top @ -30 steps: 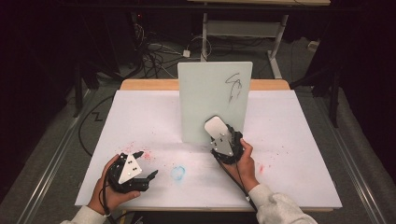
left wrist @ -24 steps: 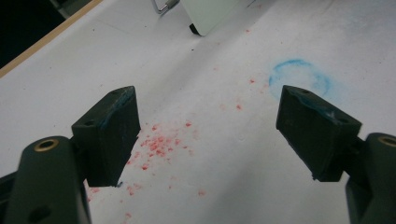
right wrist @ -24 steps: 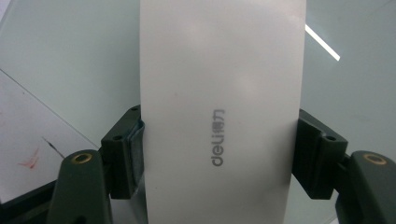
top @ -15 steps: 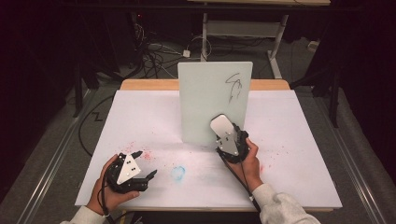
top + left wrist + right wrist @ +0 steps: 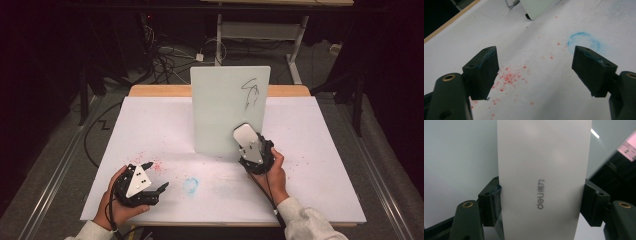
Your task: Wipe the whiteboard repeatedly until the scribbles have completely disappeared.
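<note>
Near the middle of the high view, my right gripper point(image 5: 246, 137) holds a white eraser point(image 5: 245, 134) up against the lower right part of the upright whiteboard point(image 5: 220, 105), my jaws clamped on its two long sides. In the right gripper view the eraser point(image 5: 544, 177) rises between my jaws with grey "deli" lettering running along it, and the pale board point(image 5: 459, 165) stands behind it. A dark scribble point(image 5: 251, 92) sits toward the upper right of the board, above the eraser. In the lower left of the high view, my left gripper point(image 5: 155, 177) rests low over the white worktop point(image 5: 325, 130), jaws spread wide with nothing between them. In the left gripper view, red specks point(image 5: 510, 77) lie scattered on the worktop between my jaws, and a faint blue ring point(image 5: 584, 42) sits toward the upper right, just above my right-hand jaw. The board's foot shows at the top edge there.
</note>
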`<act>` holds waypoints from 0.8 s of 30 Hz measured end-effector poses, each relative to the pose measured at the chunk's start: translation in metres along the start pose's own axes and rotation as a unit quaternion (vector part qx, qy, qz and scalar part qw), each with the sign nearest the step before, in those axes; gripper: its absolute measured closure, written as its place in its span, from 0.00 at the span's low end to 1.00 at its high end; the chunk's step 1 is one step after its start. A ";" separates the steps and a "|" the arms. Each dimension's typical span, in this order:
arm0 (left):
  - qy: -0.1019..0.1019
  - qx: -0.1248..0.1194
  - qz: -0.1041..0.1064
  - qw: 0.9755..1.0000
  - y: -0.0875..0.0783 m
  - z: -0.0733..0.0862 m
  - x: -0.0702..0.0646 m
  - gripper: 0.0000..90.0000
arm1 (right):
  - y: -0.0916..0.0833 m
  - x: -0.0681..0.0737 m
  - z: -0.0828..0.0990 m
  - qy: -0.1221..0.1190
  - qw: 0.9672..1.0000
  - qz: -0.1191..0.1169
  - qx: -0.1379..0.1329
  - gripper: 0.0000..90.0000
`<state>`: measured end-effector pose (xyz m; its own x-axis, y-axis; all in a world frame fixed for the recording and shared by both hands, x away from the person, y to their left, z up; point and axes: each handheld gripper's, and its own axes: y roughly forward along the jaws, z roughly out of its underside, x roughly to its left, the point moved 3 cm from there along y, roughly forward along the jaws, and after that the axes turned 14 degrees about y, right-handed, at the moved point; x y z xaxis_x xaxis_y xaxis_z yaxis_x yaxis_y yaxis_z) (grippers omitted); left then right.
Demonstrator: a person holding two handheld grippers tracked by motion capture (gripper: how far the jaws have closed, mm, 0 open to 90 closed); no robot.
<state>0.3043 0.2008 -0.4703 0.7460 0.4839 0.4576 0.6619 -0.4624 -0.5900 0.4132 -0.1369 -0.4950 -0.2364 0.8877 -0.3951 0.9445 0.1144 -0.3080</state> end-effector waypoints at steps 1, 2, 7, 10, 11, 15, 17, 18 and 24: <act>0.000 0.000 0.000 1.000 0.000 0.000 0.000 0.23 | 0.000 0.002 0.000 -0.020 1.000 0.002 -0.005 0.34; -0.001 0.000 0.000 1.000 0.000 0.000 0.000 0.23 | 0.001 0.003 -0.001 -0.022 1.000 0.000 -0.005 0.34; -0.003 0.001 0.003 1.000 0.002 -0.001 -0.001 0.23 | 0.006 0.015 -0.009 -0.017 0.999 -0.027 -0.014 0.34; -0.002 0.001 0.003 1.000 0.003 -0.001 -0.001 0.23 | 0.008 0.028 -0.017 -0.039 0.998 -0.045 -0.014 0.34; -0.002 0.002 0.004 1.000 0.003 -0.001 -0.001 0.23 | 0.009 0.033 -0.019 -0.053 0.997 -0.054 -0.013 0.34; -0.004 0.001 0.005 1.000 0.003 0.000 0.000 0.23 | 0.011 0.054 -0.024 -0.130 0.990 -0.045 -0.013 0.34; -0.004 0.002 0.005 1.000 0.003 0.001 0.000 0.23 | 0.011 0.055 -0.024 -0.153 0.987 -0.046 -0.013 0.34; -0.004 0.002 0.005 1.000 0.002 0.001 0.000 0.23 | 0.011 0.054 -0.023 -0.155 0.987 -0.048 -0.015 0.34; -0.005 0.001 0.003 1.000 0.001 0.001 0.000 0.23 | 0.008 0.025 -0.008 -0.183 0.983 -0.023 -0.001 0.34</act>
<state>0.3051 0.2010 -0.4714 0.7488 0.4887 0.4478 0.6577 -0.4637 -0.5936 0.4169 -0.1100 -0.5000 -0.3450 0.6620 -0.6654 0.9311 0.1522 -0.3314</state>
